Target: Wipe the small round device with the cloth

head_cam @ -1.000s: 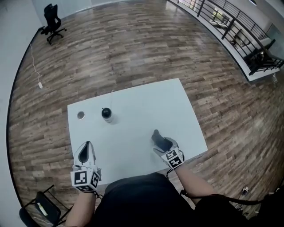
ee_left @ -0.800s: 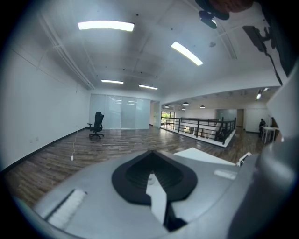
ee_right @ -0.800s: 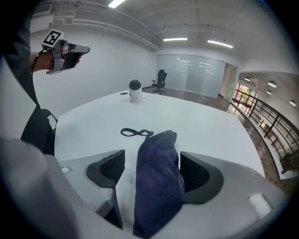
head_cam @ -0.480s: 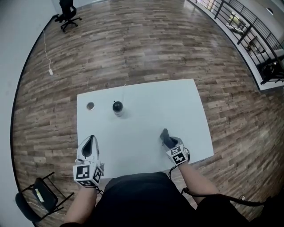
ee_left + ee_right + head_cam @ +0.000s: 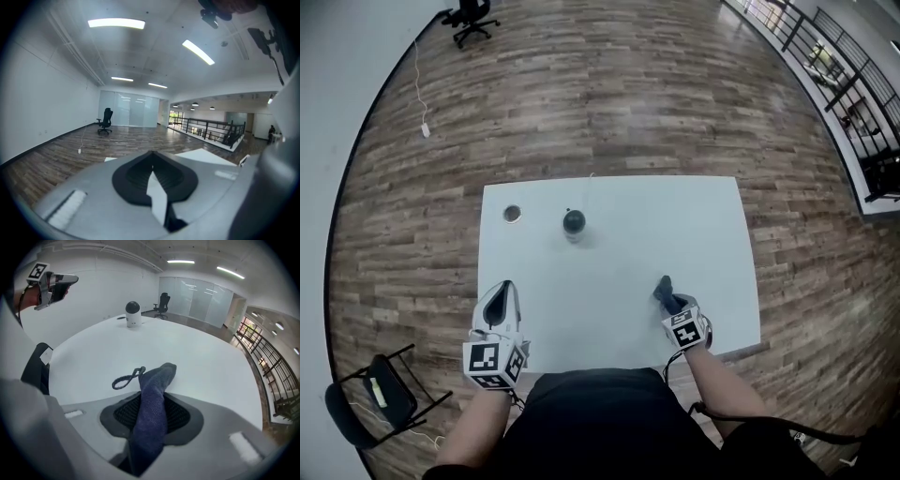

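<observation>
Pinching the dark blue terry cloth in the right tongs, just closed onto it over the near right of the white desk, left tongs pressed together at the near left edge, well apart from the small round black-and-white device standing toward the far side.

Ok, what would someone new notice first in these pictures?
Probably the dark blue cloth at the near right of the white table, pinched in the right gripper, whose jaws have just been closing on it. Next, the small round device, black-domed on a white base, standing toward the table's far left.
</observation>
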`<act>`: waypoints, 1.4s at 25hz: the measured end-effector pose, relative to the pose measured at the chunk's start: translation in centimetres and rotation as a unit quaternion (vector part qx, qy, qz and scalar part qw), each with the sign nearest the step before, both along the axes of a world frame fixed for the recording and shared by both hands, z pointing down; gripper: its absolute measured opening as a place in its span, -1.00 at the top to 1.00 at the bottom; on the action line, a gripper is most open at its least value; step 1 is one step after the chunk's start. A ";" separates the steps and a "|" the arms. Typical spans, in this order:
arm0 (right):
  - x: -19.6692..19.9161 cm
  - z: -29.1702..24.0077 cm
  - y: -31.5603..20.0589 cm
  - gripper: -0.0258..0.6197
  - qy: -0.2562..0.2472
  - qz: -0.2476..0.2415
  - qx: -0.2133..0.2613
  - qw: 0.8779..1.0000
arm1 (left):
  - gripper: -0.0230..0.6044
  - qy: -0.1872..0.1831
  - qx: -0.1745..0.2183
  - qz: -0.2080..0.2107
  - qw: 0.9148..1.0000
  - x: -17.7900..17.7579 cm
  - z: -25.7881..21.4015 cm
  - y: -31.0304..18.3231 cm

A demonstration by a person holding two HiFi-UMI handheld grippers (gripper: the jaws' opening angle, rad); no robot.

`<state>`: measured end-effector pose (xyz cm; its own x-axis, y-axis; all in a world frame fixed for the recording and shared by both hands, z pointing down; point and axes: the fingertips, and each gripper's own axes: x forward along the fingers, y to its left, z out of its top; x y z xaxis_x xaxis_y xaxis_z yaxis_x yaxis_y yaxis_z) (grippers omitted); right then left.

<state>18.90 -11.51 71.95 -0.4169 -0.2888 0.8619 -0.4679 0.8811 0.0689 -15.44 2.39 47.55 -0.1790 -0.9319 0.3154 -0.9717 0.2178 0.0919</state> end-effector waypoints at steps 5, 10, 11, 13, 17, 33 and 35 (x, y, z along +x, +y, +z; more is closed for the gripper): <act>0.2 0.2 -1.1 0.60 0.008 0.031 -0.042 0.999 | 0.91 0.016 -0.003 0.001 1.000 -0.1 0.9 -0.4; -3.9 -2.8 -1.7 0.62 -0.025 0.025 -0.051 0.998 | 0.91 0.026 -0.006 0.009 1.000 -0.1 2.0 -0.9; -5.2 -3.6 -1.9 0.62 -0.034 0.020 -0.048 0.998 | 0.91 0.028 -0.006 0.009 1.000 -0.1 2.1 -1.0; -7.8 -5.3 -2.4 0.62 -0.053 0.011 -0.039 0.998 | 0.90 0.029 -0.008 0.010 0.999 -0.4 2.4 -1.1; -13.1 -8.6 -3.2 0.62 -0.096 -0.009 -0.023 0.995 | 0.90 0.033 -0.009 0.006 0.999 -1.2 3.0 -1.3; -26.0 -14.4 -8.8 0.62 -0.142 -0.096 0.059 0.983 | 0.90 0.044 -0.036 -0.013 0.998 -2.2 4.5 1.5; -26.4 -14.1 -9.2 0.62 -0.144 -0.093 0.053 0.984 | 0.90 0.047 -0.041 -0.018 0.998 -2.3 4.9 2.0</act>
<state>-7.48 -20.70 57.85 -0.6933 -0.2656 0.6699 -0.3123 0.9485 0.0529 -17.72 4.35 52.43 -0.1786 -0.8961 0.4064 -0.9509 0.2633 0.1627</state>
